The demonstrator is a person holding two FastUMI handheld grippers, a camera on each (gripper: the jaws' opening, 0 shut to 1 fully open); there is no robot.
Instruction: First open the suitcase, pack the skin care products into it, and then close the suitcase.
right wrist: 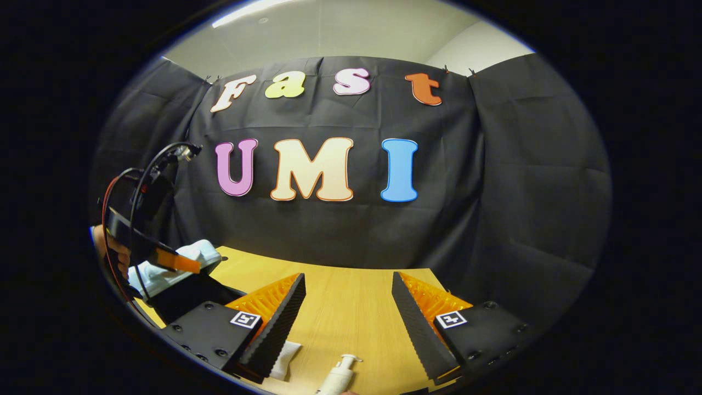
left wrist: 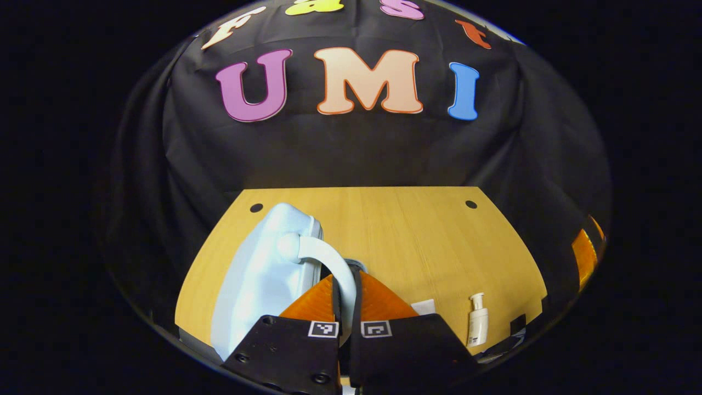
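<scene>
Early stage: left gripper point(left wrist: 346, 307) clamped on suitcase handle point(left wrist: 329, 263), case point(left wrist: 258, 280) apparently unopened. Right gripper point(right wrist: 348, 307) spread wide, pump bottle point(right wrist: 337, 378) on counter point(right wrist: 340, 296) just below, unpacked; closing pending.

We cannot see the near end of the suitcase point(left wrist: 258, 274), which the left gripper point(left wrist: 346, 307) covers. In the right gripper view, the pump bottle point(right wrist: 335, 377) runs off the bottom edge, and the white item point(right wrist: 286, 354) beside it sits half behind a finger.
</scene>
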